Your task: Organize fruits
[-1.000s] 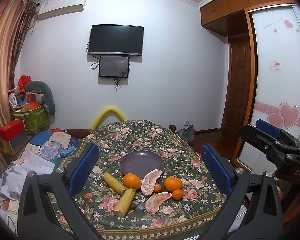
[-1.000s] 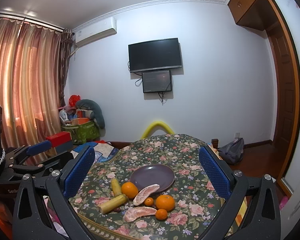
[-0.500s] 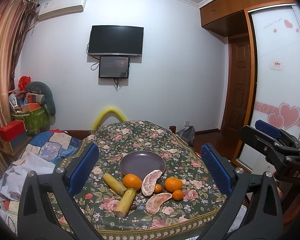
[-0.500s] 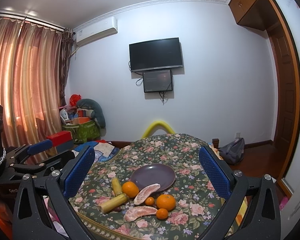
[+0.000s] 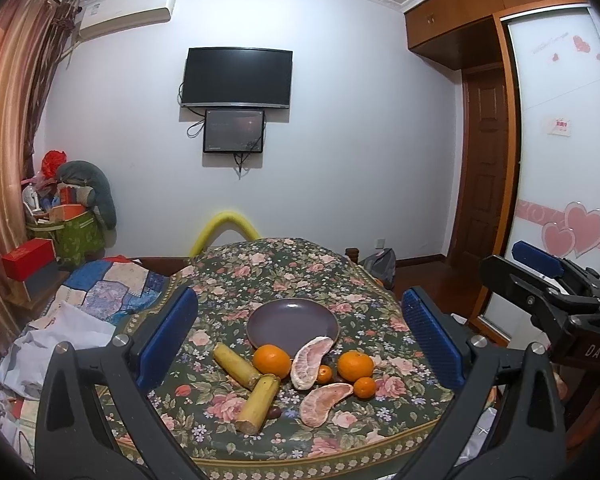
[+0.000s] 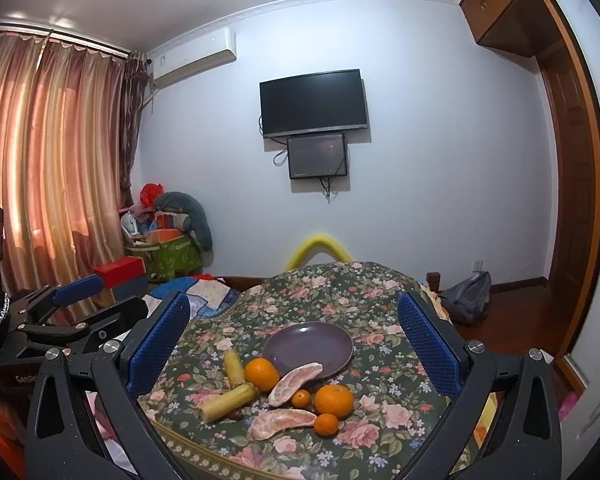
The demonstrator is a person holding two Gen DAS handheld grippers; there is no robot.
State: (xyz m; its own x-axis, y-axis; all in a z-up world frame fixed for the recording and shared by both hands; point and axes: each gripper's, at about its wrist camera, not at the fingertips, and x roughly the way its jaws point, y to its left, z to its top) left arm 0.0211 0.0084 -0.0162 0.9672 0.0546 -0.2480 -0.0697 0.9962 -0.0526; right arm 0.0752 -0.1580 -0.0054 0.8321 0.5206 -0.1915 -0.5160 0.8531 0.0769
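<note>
— My left gripper (image 5: 298,334) is spread wide, both blue pads far apart and nothing between them; it hangs short of the table, touching nothing. The right gripper (image 6: 292,338) is the same: jaws fully apart, empty, held clear of the cloth.

— What sits between the fingers in your view?

— Past the pads I see the floral tablecloth (image 5: 284,268) and, near its middle, an empty purple plate (image 5: 292,320). All the fruit lies on the cloth at the near side of that plate. A large orange (image 5: 272,361) is just in front of the rim, and a pomelo segment (image 5: 310,361) leans with its upper tip over the plate's edge.

— And the long pieces?

— Two sugarcane pieces. The far sugarcane piece (image 5: 236,364) runs diagonally, far end toward the left, near end toward the centre. The near sugarcane piece (image 5: 259,404) meets it end to end, its long axis sloping down to the left, so the pair forms a bent elbow. A second pomelo segment (image 5: 325,398) lies flat nearest me, curved, long axis roughly left to right. Right of the segments sit another orange (image 5: 355,366) and two small mandarins (image 5: 365,387), close together.
</note>
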